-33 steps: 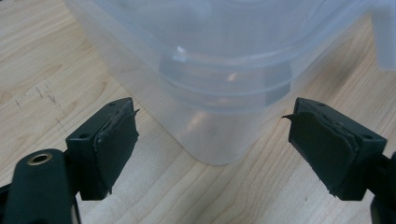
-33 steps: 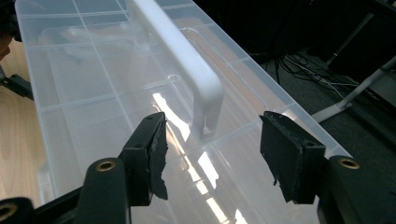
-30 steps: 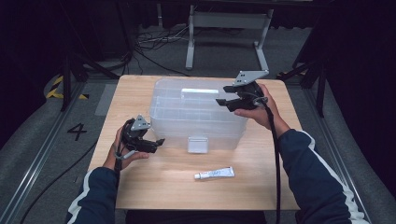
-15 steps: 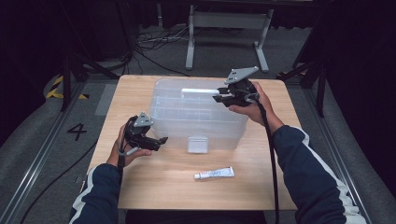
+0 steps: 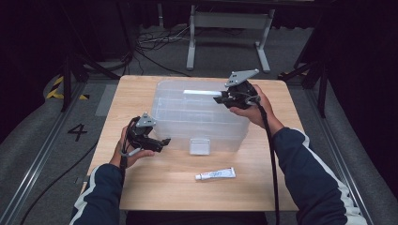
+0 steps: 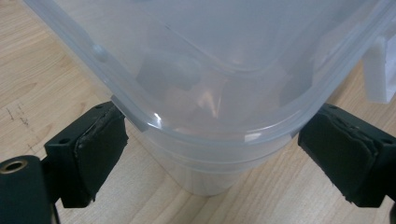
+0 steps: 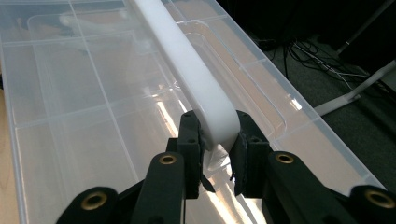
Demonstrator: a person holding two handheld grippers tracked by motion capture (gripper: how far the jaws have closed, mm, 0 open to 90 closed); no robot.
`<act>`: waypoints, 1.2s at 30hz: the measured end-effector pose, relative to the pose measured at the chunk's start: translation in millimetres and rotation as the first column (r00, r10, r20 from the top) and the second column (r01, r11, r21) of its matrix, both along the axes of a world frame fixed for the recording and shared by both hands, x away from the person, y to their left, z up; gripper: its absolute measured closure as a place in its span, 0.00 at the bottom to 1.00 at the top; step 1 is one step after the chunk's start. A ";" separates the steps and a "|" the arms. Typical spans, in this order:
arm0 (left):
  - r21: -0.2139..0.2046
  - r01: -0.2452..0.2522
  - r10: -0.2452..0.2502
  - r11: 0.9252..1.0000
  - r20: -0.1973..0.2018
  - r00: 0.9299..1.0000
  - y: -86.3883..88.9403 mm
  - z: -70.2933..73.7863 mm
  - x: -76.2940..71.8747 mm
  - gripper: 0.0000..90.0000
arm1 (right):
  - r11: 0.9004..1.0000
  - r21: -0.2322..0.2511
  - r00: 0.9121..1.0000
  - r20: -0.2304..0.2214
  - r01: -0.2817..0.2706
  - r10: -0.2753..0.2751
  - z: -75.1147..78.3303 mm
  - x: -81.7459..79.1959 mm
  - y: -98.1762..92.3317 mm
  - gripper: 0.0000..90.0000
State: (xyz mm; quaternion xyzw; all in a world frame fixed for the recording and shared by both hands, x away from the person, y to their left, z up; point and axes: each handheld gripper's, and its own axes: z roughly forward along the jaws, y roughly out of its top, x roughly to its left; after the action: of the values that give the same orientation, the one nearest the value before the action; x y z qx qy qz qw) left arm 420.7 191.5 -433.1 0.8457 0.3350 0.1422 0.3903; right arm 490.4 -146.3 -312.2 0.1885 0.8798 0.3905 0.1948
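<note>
Clear plastic storage box (image 5: 197, 117) sits mid-surface (image 5: 141, 187), lid on. Right tongs (image 7: 217, 140) have just been closing and now pinch the white lid handle (image 7: 196, 79) at its near end. Left tongs (image 6: 212, 149) have just been opening; they stand spread around the box's front-left corner, pads not pressing. Risk: an off-centre handle grip tilts the box on a lift, or the handle slips out; with nothing bracing it, the box could slide toward the small white tube (image 5: 216, 174).
</note>
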 end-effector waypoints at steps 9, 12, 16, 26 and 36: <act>0.007 0.012 -0.012 1.000 0.001 1.000 -6.1 1.2 -12.7 0.12 | 1.000 0.014 1.000 0.005 -0.011 0.011 -1.2 -12.8 -10.4 0.84; 0.034 0.020 -0.021 0.999 0.009 1.000 -7.1 2.3 -15.8 0.15 | 1.000 0.009 1.000 0.001 -0.007 0.007 0.1 -15.3 -11.7 0.84; 0.029 0.020 -0.020 0.999 0.015 1.000 -4.8 2.4 -18.0 0.19 | 1.000 0.005 1.000 -0.013 -0.005 0.005 2.1 -15.4 -12.2 0.85; 0.025 0.017 -0.017 1.000 0.014 1.000 -1.5 4.0 -21.4 0.25 | 1.000 0.030 0.999 -0.035 0.000 0.001 8.4 -9.3 -13.7 0.84; -0.009 0.006 -0.006 1.000 0.057 0.998 7.1 13.1 -32.1 0.31 | 1.000 0.030 0.998 -0.064 -0.001 0.003 15.0 -1.6 -13.7 0.84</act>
State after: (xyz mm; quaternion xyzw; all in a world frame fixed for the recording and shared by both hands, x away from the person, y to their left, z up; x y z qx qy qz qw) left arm 388.6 198.6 -420.0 0.8405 0.3218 0.1635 0.4041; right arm 488.8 -160.0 -297.3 0.2030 0.8799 0.3975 0.1632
